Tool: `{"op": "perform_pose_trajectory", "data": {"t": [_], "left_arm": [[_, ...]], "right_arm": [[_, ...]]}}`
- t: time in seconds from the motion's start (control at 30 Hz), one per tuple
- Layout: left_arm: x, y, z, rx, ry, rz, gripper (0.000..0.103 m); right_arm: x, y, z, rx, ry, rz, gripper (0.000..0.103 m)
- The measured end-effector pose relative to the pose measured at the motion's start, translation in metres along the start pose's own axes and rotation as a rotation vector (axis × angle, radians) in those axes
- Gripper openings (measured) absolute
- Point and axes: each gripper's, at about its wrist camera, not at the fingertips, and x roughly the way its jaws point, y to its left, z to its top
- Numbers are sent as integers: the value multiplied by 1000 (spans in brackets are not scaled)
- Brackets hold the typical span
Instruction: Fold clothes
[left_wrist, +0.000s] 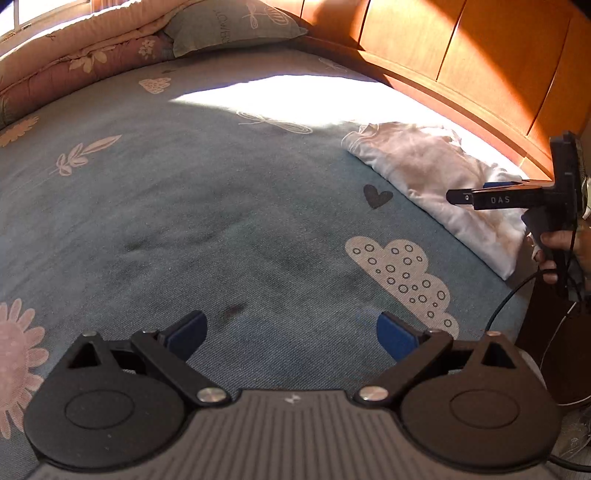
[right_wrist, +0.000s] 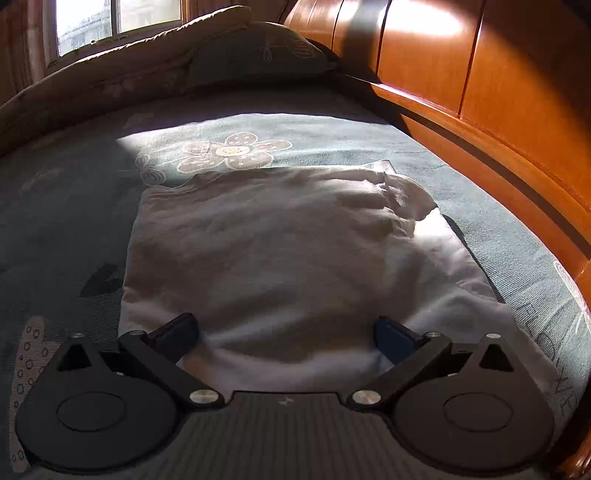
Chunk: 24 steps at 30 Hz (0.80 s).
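Folded white garment (right_wrist: 280, 251) on bedsheet (left_wrist: 184, 221)

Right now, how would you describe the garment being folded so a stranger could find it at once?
Start at the orange wooden headboard along the bed's side. On the blue-grey patterned bedsheet beside it lies the white folded garment. It is the only plain, unprinted cloth; the pillow and quilt carry patterns.

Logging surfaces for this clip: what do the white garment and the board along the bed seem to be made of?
White garment: soft knit, likely cotton; matte, with limp wrinkles. Board: wood or wood veneer, glossy orange-brown varnish, with sun glare and panel seams.
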Motion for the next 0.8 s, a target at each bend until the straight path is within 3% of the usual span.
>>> {"op": "perform_pose_trajectory", "data": {"t": [0.1,0.23,0.4,0.5,0.63,0.8], "left_arm": [[-15,-7,-6,47,-28,26,99],[-20,-10,-13,45,-16,26,99],[-26,-20,-19,79,-13,44,99],[-32,-25,-21,108,-22,55,99],[-31,-28,-21,115,-16,68,99],[-25,-29,-21,104,-1,59,99]], "right_arm": [[-26,0,2,126,-16,6,103],[-63,11,-24,133,-111,27,103],[-56,21,-59,79,-5,39,103],[-72,20,-60,45,-50,59,103],[-81,-18,-36,71,-176,23,103],[-47,-85,-19,217,-207,55,103]]}}
